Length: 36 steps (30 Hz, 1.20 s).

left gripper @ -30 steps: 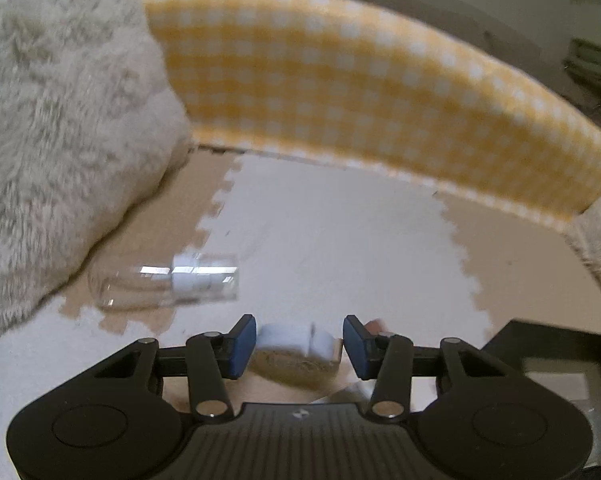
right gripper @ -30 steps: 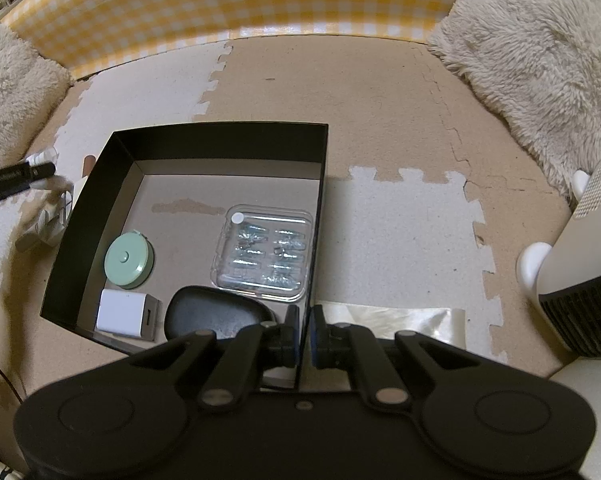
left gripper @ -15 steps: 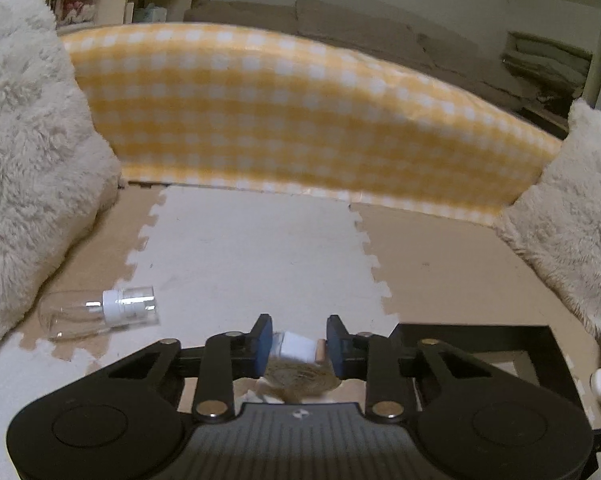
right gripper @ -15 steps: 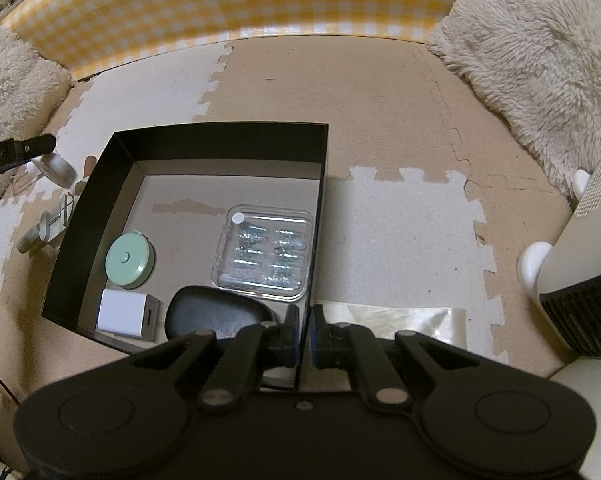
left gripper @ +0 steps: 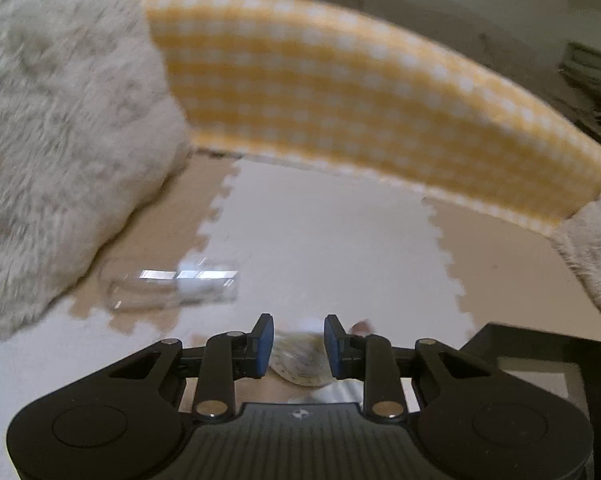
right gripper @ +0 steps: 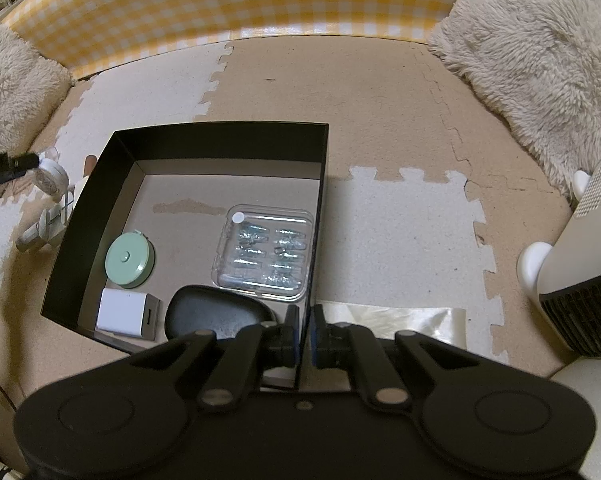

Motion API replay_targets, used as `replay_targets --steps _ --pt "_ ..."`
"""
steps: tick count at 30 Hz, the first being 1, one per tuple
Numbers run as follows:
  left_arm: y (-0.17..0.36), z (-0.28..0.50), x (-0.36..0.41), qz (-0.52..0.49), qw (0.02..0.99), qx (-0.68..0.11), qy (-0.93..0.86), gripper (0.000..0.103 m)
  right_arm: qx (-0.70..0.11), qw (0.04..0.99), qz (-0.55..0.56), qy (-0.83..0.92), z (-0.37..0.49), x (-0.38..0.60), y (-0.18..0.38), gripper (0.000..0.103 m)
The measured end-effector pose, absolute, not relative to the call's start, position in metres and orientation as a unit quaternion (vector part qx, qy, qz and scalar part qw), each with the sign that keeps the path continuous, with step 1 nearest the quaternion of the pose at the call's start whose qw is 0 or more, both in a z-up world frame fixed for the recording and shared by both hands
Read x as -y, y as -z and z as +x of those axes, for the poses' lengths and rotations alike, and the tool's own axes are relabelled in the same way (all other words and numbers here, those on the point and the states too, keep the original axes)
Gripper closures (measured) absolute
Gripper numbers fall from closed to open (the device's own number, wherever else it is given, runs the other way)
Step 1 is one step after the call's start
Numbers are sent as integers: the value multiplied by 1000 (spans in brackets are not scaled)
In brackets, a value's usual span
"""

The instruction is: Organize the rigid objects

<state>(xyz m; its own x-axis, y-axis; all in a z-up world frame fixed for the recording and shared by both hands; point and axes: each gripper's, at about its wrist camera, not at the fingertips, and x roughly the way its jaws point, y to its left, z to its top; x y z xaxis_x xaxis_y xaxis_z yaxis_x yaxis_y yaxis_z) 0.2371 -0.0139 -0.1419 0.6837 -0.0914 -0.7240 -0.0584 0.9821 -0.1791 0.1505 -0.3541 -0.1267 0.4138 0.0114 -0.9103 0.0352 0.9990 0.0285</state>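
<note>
Left wrist view: the left gripper (left gripper: 296,340) clamped its blue pads on a small round jar (left gripper: 300,360) above the foam mat (left gripper: 320,240); a clear bottle (left gripper: 172,286) lay blurred.

Right wrist view: the right gripper (right gripper: 304,336) pinched the thin wall of the black box (right gripper: 220,136), which held a glossy blister pack (right gripper: 266,252).

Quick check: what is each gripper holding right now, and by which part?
Left gripper: a small round jar, pinched across its sides, off the mat. Right gripper: clamped on the black box by its near-right wall.
</note>
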Motion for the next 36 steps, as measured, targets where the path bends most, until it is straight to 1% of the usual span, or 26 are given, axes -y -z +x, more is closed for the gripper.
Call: replay_targets --steps 4,8,10,12,14,15,18,28,32,36 --pt "152 236 -1 -116 897 -426 -9 74 -541 840 21 7 151 354 127 97" --pt "152 232 -11 -137 899 -416 -31 71 -542 840 22 7 151 354 127 97" --pt "154 232 -11 -135 900 -414 -33 66 -542 840 21 7 151 354 127 97" --pt "156 231 -8 -131 902 -411 -28 51 -542 840 20 7 150 354 127 97" --pt "159 233 -3 -121 906 -406 -21 43 -542 840 20 7 150 353 126 97" --pt "160 236 0 -112 907 -405 -18 42 -542 840 20 7 150 353 126 97" --pt "167 242 9 -80 910 -406 -9 42 -542 840 19 7 150 353 126 97" --pt "186 264 24 -24 920 -391 13 41 -542 840 20 7 150 353 126 97" --pt "196 275 31 27 920 -391 21 40 -542 840 19 7 150 353 126 97" --pt "201 284 29 19 921 -389 24 40 -542 840 20 7 150 353 126 97"
